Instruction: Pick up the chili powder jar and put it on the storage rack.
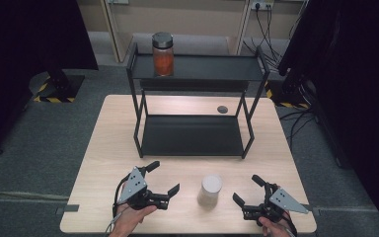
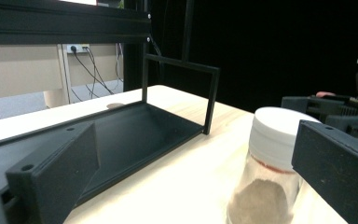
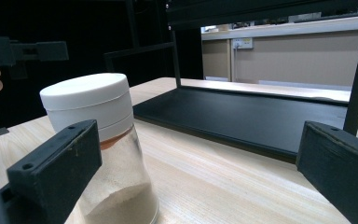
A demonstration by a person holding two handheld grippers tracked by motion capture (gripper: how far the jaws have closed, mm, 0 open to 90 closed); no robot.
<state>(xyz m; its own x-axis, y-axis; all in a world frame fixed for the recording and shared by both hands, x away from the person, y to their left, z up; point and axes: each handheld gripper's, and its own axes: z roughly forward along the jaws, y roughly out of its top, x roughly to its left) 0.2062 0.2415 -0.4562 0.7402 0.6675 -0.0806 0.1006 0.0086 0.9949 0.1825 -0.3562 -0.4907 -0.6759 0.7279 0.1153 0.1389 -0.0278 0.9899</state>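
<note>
A clear jar with a white lid [image 1: 210, 189] holding pale powder stands on the table's front middle. It also rises close in the left gripper view as the white-lidded jar [image 2: 270, 168], and in the right gripper view as the same jar [image 3: 103, 149]. My left gripper [image 1: 163, 177] is open to the jar's left, apart from it. My right gripper [image 1: 246, 190] is open to its right, also apart. A jar with a dark lid and orange contents [image 1: 163, 54] stands on the top shelf of a black two-tier rack [image 1: 196, 136].
The wooden table [image 1: 108, 148] carries the rack toward its back half. A small dark disc [image 1: 222, 109] lies on the table behind the rack's lower shelf. Cables and black stands flank the table on the grey floor.
</note>
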